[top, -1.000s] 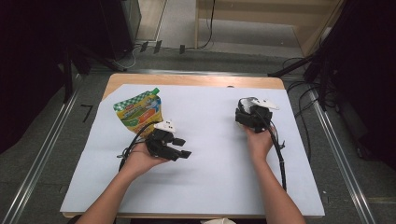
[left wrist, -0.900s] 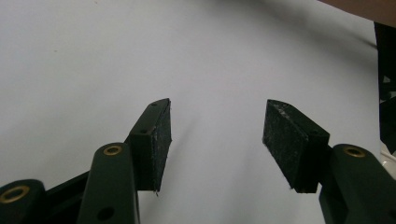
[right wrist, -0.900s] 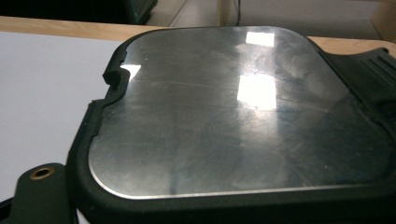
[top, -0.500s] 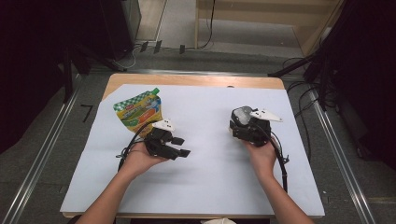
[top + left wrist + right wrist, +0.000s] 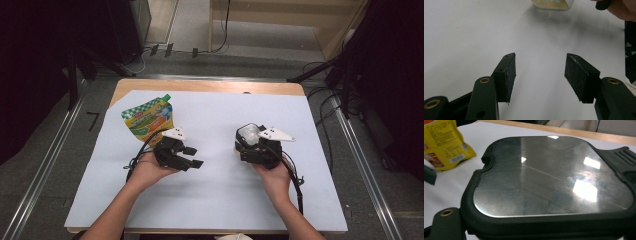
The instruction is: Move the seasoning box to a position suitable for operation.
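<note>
One yellow pouch [image 5: 148, 119] lies just beyond the left gripper [image 5: 192, 156].

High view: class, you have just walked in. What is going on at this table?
A person sits at a table covered by a white sheet, with a two-jaw gripper in each hand. The right gripper holds a clear square container with a black-rimmed, shiny metal lid, just above the sheet. The left gripper has its jaws open with nothing between them, pointing towards the container. A yellow and green spouted pouch lies untouched at the far left.
</note>
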`<action>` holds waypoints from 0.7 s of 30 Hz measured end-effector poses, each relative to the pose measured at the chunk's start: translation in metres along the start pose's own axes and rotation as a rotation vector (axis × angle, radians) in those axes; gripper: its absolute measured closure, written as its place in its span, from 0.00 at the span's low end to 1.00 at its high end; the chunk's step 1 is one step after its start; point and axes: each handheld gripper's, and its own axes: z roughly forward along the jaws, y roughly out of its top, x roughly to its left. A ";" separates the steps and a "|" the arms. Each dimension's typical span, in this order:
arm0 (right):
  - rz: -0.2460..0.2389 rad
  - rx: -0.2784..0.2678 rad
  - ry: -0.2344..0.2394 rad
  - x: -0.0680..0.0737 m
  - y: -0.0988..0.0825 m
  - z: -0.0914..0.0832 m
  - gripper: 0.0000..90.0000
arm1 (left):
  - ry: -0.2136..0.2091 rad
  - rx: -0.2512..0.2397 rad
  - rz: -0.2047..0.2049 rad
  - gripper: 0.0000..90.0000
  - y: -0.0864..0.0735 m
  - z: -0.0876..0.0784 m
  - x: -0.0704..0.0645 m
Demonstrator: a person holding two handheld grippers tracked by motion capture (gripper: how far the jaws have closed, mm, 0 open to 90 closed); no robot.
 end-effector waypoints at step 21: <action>-0.162 0.085 0.173 0.063 -0.021 0.027 0.18 | -0.001 0.005 -0.020 0.48 -0.001 0.000 0.005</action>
